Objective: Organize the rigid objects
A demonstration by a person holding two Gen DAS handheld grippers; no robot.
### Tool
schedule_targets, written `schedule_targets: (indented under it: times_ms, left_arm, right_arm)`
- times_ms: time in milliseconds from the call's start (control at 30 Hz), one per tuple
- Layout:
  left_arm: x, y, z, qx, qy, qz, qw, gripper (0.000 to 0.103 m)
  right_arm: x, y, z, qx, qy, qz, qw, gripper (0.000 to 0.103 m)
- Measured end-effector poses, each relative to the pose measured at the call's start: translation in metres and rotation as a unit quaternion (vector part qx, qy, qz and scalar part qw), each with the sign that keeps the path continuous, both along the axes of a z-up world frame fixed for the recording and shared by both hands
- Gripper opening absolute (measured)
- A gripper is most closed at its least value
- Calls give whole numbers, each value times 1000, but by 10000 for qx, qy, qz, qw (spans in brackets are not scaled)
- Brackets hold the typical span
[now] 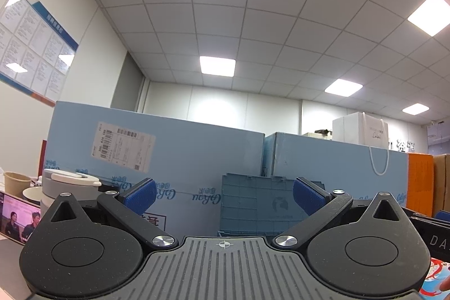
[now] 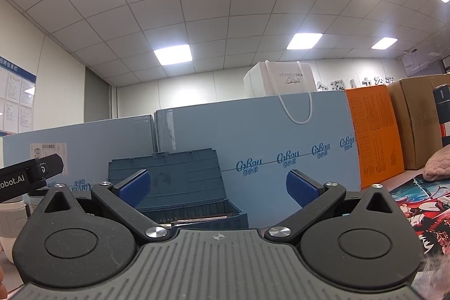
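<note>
A blue-grey plastic storage box [image 2: 180, 187] stands open ahead of my right gripper [image 2: 218, 187], its ribbed lid [image 2: 168, 167] raised against the blue cartons. Something flat lies inside near its front rim, too hidden to name. The same box [image 1: 253, 204] shows in the left wrist view, straight ahead of my left gripper [image 1: 225, 196]. Both grippers are open, blue pads wide apart, with nothing between them. Both cameras tilt upward, so most of the table is hidden.
Large light-blue cartons [image 1: 168, 153] wall off the back, with a white paper bag [image 2: 281, 80] on top. An orange box [image 2: 377, 131] and brown carton [image 2: 416, 117] stand right. A paper cup [image 1: 17, 183], grey-white container [image 1: 67, 184] and phone screen [image 1: 17, 215] sit left.
</note>
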State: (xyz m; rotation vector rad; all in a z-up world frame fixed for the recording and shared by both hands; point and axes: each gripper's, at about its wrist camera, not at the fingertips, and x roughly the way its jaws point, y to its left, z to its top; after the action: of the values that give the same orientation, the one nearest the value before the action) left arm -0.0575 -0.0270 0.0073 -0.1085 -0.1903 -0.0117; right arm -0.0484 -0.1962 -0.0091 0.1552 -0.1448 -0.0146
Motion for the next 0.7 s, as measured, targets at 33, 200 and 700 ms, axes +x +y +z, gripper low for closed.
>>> schedule_targets:
  times_ms: [33, 200, 700]
  left_arm:
    - [0, 0, 0, -3, 0, -1, 10000, 103]
    - [0, 0, 0, -11, 1, 31, 10000, 103]
    - [0, -1, 1, 2, 16, 24, 10000, 103]
  right_arm:
    - [0, 0, 0, 2, -1, 3, 10000, 103]
    - [1, 0, 0, -2, 16, 4, 10000, 103]
    - [3, 0, -1, 4, 24, 3, 10000, 103]
